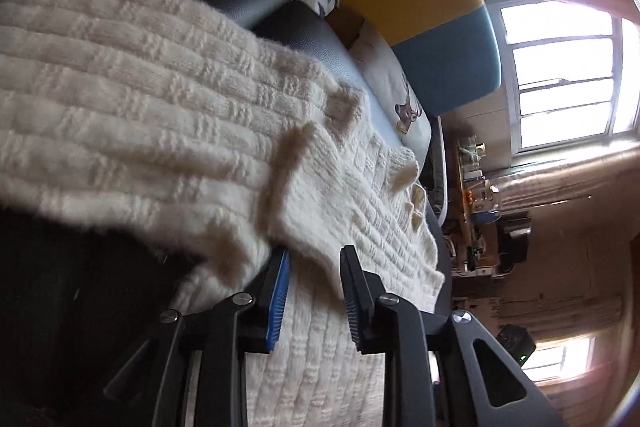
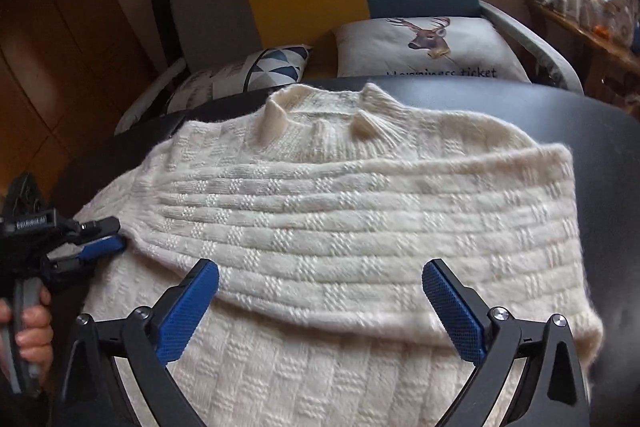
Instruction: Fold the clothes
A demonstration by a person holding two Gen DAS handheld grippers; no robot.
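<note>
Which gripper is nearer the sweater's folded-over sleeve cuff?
Left. The left gripper has its fingers open right at the cuff. The right gripper hovers open over the folded sleeve's middle, away from that end.

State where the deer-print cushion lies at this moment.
In the right wrist view the deer-print cushion rests on the sofa seat, upper right of centre, behind the cream sweater and right of the triangle-patterned cushion.

You've got a black table (image 2: 540, 131) with a smooth, slightly shiny top, and the only thing lying on it is a cream knit sweater (image 2: 340, 227), spread flat with its collar toward the far edge. One sleeve is folded across the body.
</note>
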